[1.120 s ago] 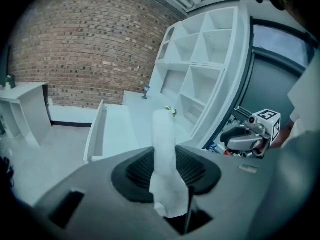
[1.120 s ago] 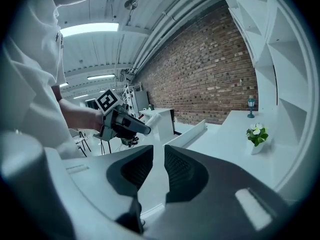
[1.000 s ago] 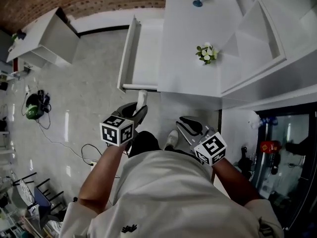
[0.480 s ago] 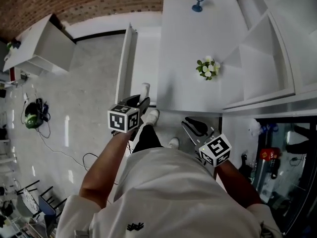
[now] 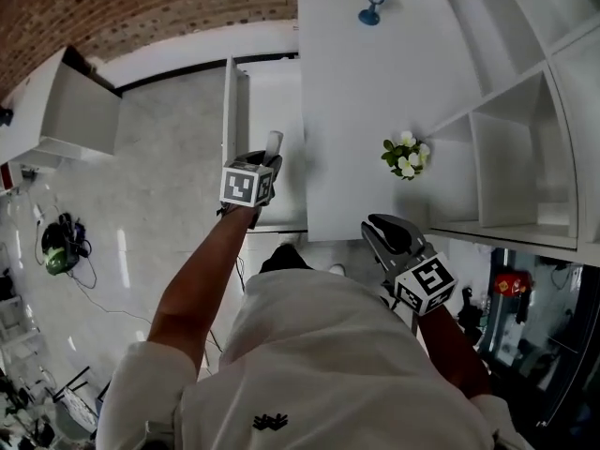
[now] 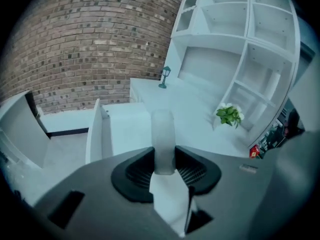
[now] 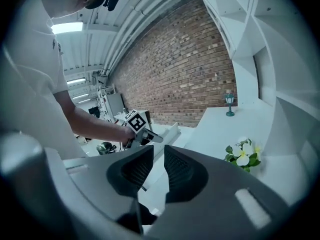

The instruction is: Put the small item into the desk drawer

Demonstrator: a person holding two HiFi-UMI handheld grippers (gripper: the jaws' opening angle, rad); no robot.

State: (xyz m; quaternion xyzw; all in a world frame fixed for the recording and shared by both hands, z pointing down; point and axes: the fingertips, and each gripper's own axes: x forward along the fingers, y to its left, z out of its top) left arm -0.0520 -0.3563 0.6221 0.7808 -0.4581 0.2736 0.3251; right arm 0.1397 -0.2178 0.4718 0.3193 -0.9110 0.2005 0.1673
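One small item [image 5: 273, 143] clamped in the left gripper [image 5: 266, 164], over the open drawer [image 5: 231, 111], not yet released.
Head view: left arm stretched forward, gripper pointing away from the body; right gripper [image 5: 386, 234] tucked in close at the counter [image 5: 366, 82] front edge, elbow bent. Left gripper view: jaws pinch the lower end of the pale cylinder, most of it sticking out, drawer interior beyond. Risk, my read: shallow grip could let it tip on release; letting go high could bounce it over the drawer wall. Right gripper view: jaws a narrow gap apart, nothing between.
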